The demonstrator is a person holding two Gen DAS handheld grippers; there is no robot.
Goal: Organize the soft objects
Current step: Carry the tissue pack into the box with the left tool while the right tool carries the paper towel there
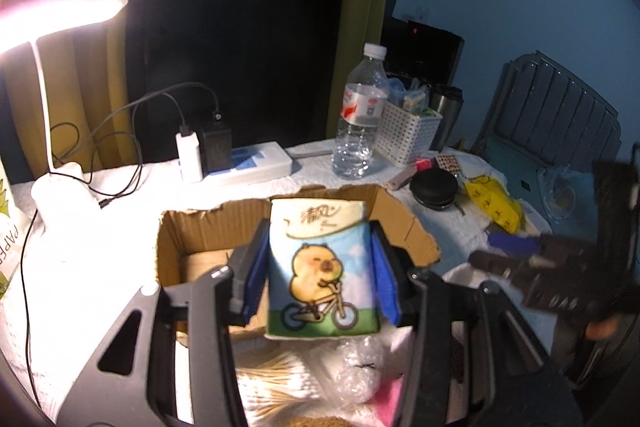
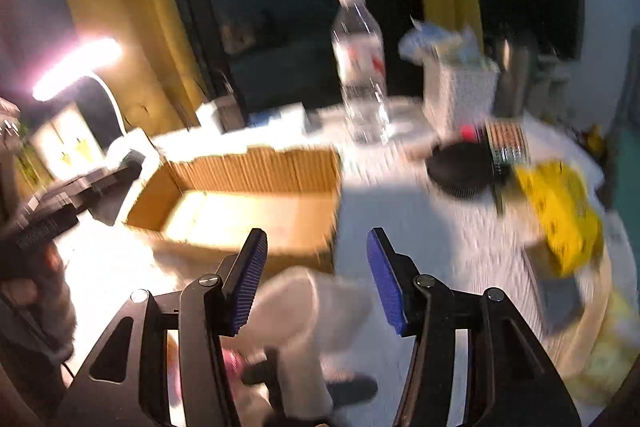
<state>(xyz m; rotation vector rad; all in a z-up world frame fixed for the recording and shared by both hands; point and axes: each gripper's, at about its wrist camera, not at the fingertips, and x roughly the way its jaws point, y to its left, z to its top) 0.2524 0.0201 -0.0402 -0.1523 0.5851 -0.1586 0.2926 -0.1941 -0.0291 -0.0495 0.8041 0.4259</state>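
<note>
White cloth (image 1: 132, 195) is spread over the lamp-lit table, where a cardboard box (image 1: 404, 223) has been left open-topped, apparently to receive soft items. A tissue pack (image 1: 320, 267) is clamped upright by the left gripper (image 1: 320, 271) over the box's near edge, presumably for dropping in. Nothing is held by the right gripper (image 2: 318, 279), whose jaws stand apart above a blurred pale soft bundle (image 2: 312, 311).

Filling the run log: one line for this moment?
left claw: grips tissue pack over cardboard box | right claw: open, nothing held
</note>
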